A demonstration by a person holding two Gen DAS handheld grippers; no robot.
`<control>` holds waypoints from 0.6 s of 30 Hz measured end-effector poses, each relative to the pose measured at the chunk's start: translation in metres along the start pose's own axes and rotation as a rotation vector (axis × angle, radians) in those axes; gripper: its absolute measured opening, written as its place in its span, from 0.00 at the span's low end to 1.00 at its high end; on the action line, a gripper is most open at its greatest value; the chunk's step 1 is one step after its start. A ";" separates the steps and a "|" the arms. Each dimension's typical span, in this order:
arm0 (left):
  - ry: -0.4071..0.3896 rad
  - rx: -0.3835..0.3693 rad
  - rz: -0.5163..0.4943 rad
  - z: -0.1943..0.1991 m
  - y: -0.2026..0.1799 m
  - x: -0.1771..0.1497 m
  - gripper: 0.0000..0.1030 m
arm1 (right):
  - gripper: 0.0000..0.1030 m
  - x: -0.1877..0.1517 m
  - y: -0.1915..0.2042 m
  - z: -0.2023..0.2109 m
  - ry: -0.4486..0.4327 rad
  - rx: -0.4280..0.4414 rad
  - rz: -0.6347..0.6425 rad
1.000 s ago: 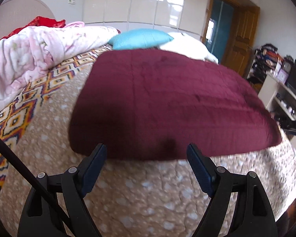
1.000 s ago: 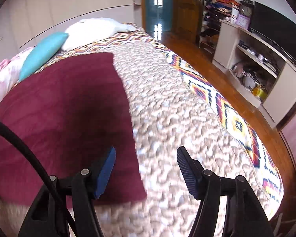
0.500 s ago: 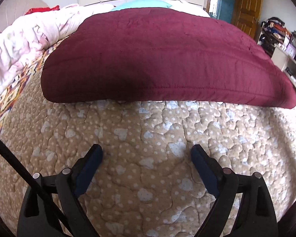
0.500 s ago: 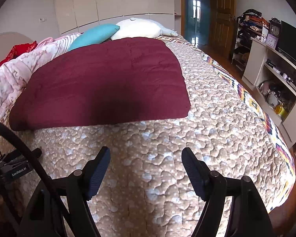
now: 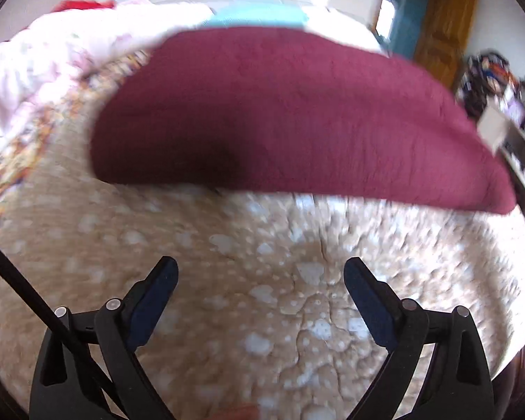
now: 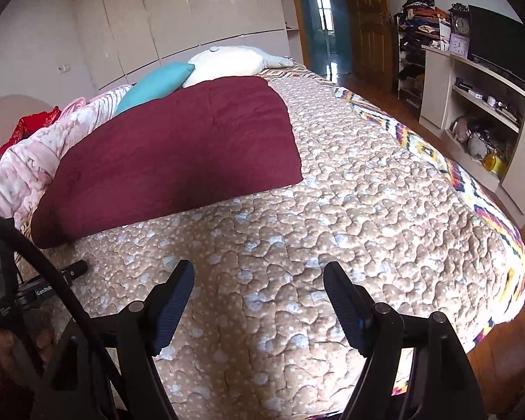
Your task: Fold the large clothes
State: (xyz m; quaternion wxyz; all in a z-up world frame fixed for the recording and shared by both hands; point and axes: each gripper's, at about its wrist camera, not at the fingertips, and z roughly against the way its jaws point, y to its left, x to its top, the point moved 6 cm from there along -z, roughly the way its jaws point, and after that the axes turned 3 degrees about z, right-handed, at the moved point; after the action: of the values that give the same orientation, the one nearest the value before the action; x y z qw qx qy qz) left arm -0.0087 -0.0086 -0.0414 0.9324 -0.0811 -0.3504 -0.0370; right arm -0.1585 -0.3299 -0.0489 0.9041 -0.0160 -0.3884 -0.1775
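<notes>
Both grippers, left [image 5: 259,276] and right [image 6: 257,280], backed off maroon blanket [image 6: 171,154]; jaws widened, empty.

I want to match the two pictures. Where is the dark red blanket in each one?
Left wrist view: the dark red blanket fills the upper middle, beyond the open left gripper.
Right wrist view: it lies upper left, beyond the open right gripper.
Shared landmark: the turquoise pillow just behind it.

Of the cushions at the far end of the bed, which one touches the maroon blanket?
The teal cushion: its lower edge meets the folded maroon quilted blanket. The white pillow lies behind it, nearer the door.
</notes>
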 end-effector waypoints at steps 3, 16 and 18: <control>-0.181 0.056 -0.019 0.059 0.000 0.014 0.92 | 0.78 0.004 0.000 0.015 -0.047 -0.026 0.025; -0.423 -0.120 -0.018 0.219 -0.019 0.015 0.93 | 0.83 0.014 0.037 0.069 -0.204 -0.021 0.123; -0.382 -0.138 -0.037 0.210 -0.028 0.010 0.93 | 0.84 0.014 0.038 0.071 -0.209 -0.017 0.124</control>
State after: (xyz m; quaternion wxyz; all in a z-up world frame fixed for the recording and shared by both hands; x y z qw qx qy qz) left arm -0.1409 0.0010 0.1240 0.8404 -0.1439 -0.5189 -0.0618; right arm -0.1860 -0.2873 0.0147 0.8679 -0.0661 -0.4771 -0.1220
